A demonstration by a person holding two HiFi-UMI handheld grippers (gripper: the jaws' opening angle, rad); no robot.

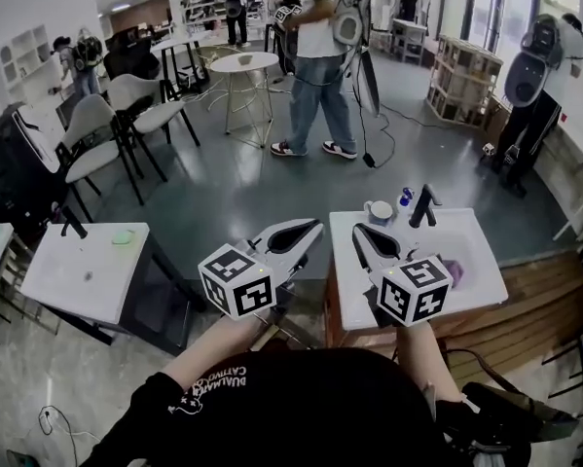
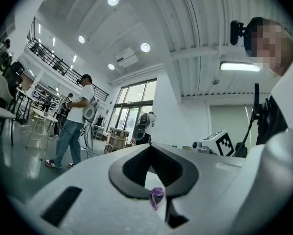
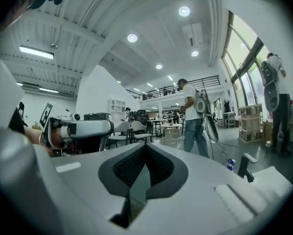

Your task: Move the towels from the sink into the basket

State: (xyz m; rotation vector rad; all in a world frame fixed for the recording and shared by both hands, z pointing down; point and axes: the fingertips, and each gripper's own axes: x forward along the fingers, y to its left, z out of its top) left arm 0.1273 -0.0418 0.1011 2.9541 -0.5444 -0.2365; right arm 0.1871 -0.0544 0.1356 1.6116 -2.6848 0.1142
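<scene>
Nearest, the person's black sleeves [image 1: 301, 407] ran out to both grippers, held side by side and pointing away. The right gripper [image 1: 359, 233] had its jaws pressed together on nothing and hung over the left part of the sink [image 1: 488, 261]. The left gripper [image 1: 310, 230] also had its jaws together at the tips, above the gap between sink and table [image 1: 77, 270]. A purple scrap [image 2: 156, 196] showed through the slot behind its pads; whether it was pinched could not be told. The purple towel [image 1: 454, 269] lay in the sink basin, just right of the right gripper and apart from it. A faucet [image 1: 424, 205] and cup [image 1: 379, 212] stood at the far rim. Beyond were chairs [image 1: 96, 134] and a standing person [image 1: 320, 56].
</scene>
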